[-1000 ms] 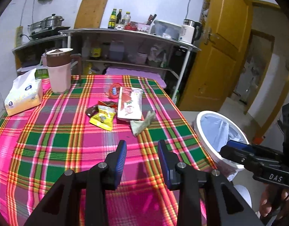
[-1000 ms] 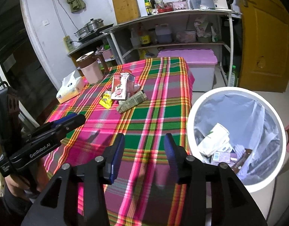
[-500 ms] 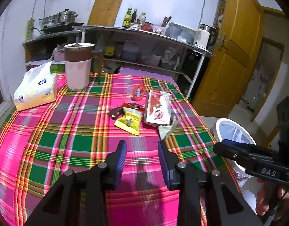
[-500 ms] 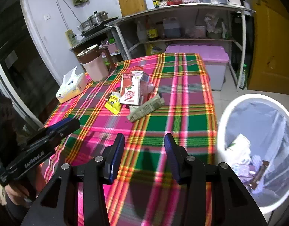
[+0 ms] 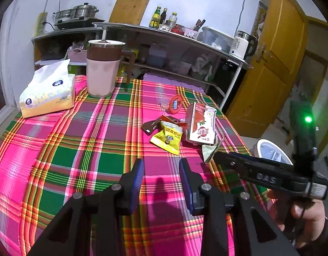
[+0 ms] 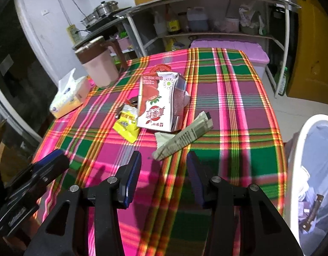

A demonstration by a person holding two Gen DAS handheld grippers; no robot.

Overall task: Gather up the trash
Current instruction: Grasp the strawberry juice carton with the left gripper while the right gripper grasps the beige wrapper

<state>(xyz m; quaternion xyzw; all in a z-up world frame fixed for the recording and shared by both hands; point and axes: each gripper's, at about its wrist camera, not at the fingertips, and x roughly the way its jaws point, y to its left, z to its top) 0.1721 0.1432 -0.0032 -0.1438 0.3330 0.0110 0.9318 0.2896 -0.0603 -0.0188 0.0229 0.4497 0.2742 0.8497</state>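
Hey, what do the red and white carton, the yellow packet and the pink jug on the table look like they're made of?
Carton: looks like coated paperboard, with folded edges and a printed, slightly glossy face. Yellow packet: probably thin plastic film, crinkled and shiny. Pink jug: likely hard plastic, matte pink body with a brown band and handle; ceramic can't be ruled out.

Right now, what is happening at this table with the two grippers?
A person is clearing trash from the plaid table. Both the left gripper and the right gripper are open and empty, hovering over the near side of the cloth. The litter is not yet picked up: a milk carton, a yellow snack packet and a grey wrapper lie together, the wrapper closest to the right gripper. A lined white bin with some trash stands beside the table.
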